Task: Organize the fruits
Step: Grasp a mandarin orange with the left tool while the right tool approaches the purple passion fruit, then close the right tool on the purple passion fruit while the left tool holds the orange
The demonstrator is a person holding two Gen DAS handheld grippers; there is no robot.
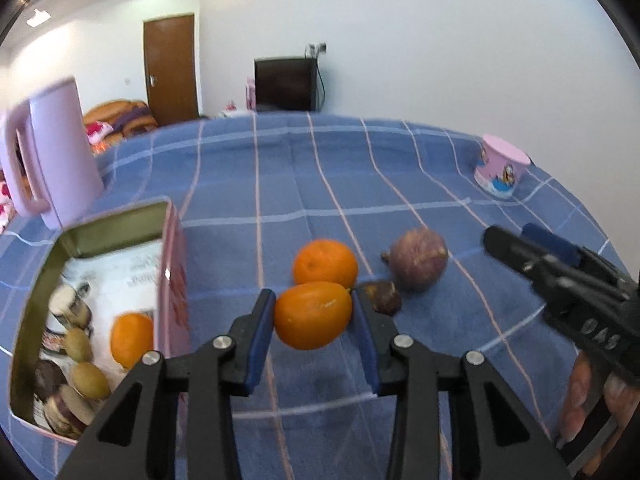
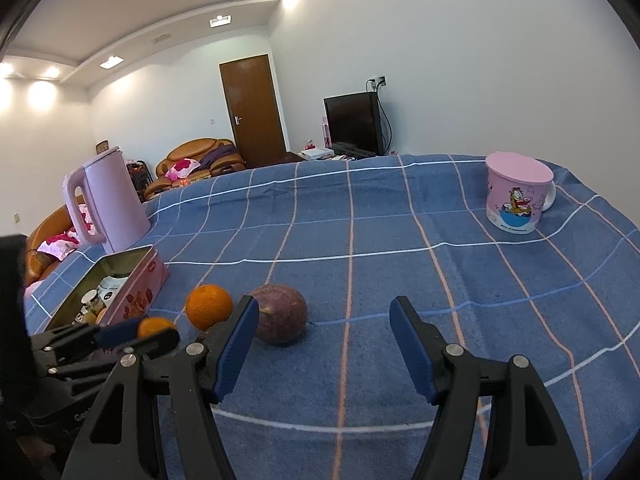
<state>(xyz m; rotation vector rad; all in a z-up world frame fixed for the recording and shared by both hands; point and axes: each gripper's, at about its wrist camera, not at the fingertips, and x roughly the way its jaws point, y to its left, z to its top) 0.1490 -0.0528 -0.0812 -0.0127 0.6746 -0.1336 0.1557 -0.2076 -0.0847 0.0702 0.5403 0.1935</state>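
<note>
Now the left gripper (image 1: pixel 313 316) is clenched on a small oval orange fruit (image 1: pixel 313 315), held just above the blue checked cloth (image 1: pixel 320 184), right of the open pink tin (image 1: pixel 174 280). To do this well, I would lift it over the tin's near wall, then lower it among the fruit already inside before letting go. The right gripper (image 2: pixel 324 344) hangs released and empty. Only the left view shows the tin's contents and a small brown fruit (image 1: pixel 383 297); the right view shows the purple fruit (image 2: pixel 280 316) and round orange (image 2: pixel 209 306) more sharply.

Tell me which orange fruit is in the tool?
The oval one, pinched in the left tool. The round orange sits behind it; another lies in the tin.
</note>
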